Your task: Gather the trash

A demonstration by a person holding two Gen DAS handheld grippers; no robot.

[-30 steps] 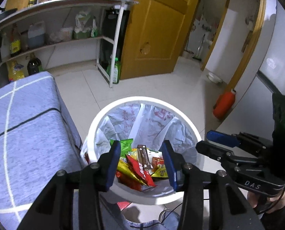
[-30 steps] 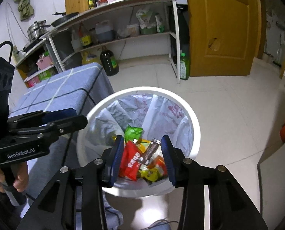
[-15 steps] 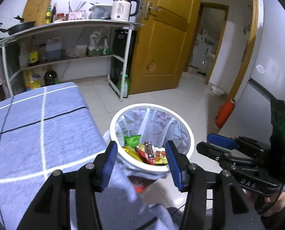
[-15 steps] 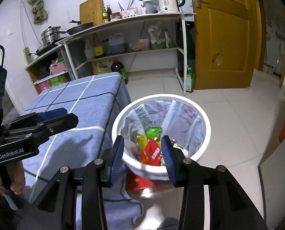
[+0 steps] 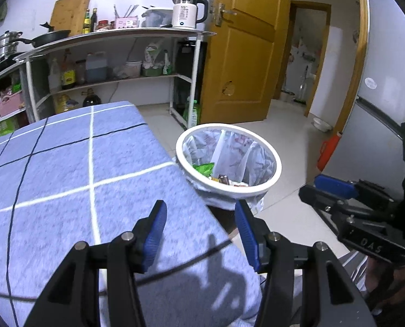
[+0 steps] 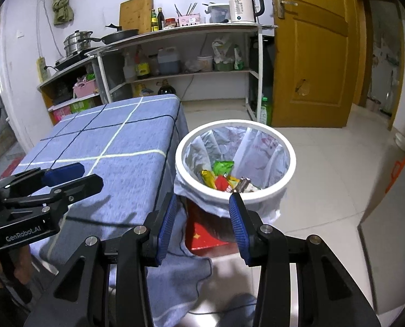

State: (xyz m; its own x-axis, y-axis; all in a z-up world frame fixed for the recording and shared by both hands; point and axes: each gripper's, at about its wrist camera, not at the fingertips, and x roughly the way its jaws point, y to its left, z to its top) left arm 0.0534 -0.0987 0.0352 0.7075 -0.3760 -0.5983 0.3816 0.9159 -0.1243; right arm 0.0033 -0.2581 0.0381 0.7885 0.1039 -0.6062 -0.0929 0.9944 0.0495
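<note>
Both wrist cameras are looking forward and downward along their own blue-padded fingers, the left one hanging over the blue checked tablecloth point(image 5: 66, 174) and the right one nearer the white bin point(image 6: 267, 190), sharing the bin, tablecloth, kitchen shelves point(image 6: 191, 73) and yellow door point(image 5: 246, 54).

Left tool point(image 5: 201, 229): black linkage arms, silver screws, blue ribbed pads point(image 5: 155, 230); side view shows white "GenRobot.AI" lettering. Right tool point(image 6: 202, 219): same black build, blue pads point(image 6: 166, 224), "DAS" marking on its body. Bare-skinned hand point(image 6: 20, 268) grips the handle.
</note>
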